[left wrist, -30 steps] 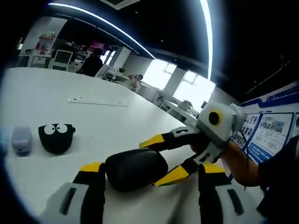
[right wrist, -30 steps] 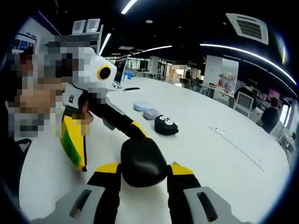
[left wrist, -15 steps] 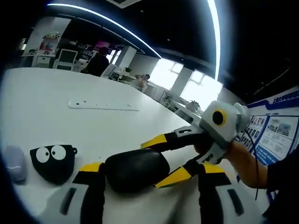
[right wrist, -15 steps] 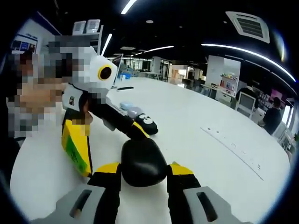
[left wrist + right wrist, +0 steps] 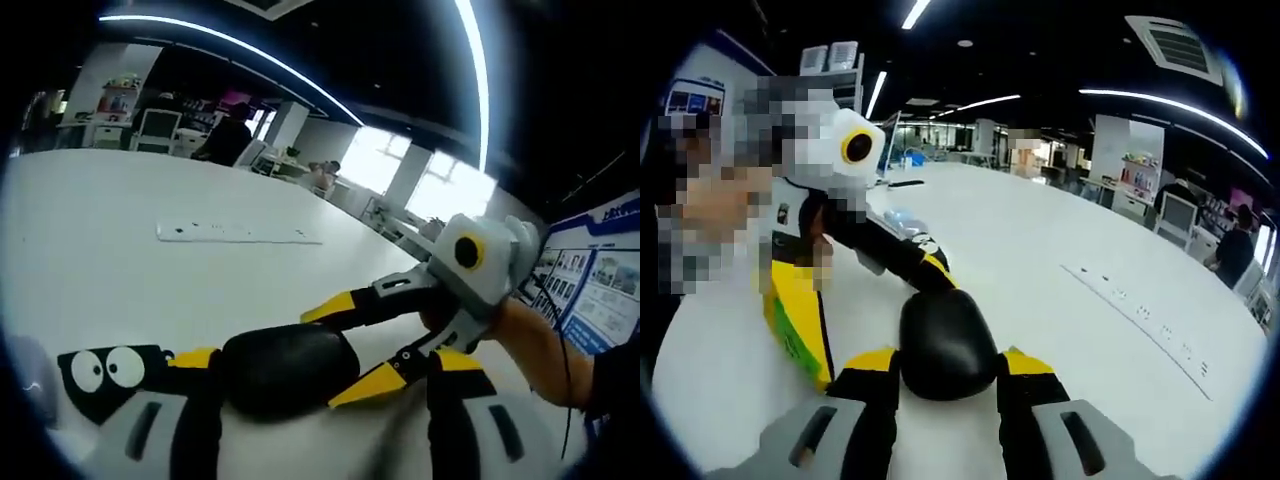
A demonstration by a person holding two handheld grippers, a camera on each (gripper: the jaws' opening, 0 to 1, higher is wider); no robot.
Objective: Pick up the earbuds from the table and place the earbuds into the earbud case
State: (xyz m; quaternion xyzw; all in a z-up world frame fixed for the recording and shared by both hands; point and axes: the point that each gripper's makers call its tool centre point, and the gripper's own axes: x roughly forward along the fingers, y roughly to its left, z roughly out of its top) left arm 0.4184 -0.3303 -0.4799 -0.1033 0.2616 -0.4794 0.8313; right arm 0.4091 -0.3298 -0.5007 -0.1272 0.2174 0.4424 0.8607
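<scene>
A black oval earbud case point(image 5: 945, 343) is held above the white table point(image 5: 1040, 260). My right gripper point(image 5: 948, 362) is shut on it, one yellow-tipped jaw on each side. In the left gripper view the case point(image 5: 280, 368) rests against the left finger point(image 5: 195, 395) of my left gripper point(image 5: 327, 360), whose other finger stands well clear, so it is open. The right gripper point(image 5: 322, 355) reaches in there from the right and clamps the case's right end. I cannot make out any loose earbuds.
A black pouch with cartoon eyes point(image 5: 105, 372) lies on the table by my left jaw, with a lavender case point(image 5: 22, 378) at the view's edge. A long slotted strip point(image 5: 240, 233) runs across the table farther off. People and desks stand far behind.
Both views have swung toward the pouch, which now sits lower and closer to my left jaw; the lavender case has slid to the picture's edge. The hold on the black case is unchanged.
</scene>
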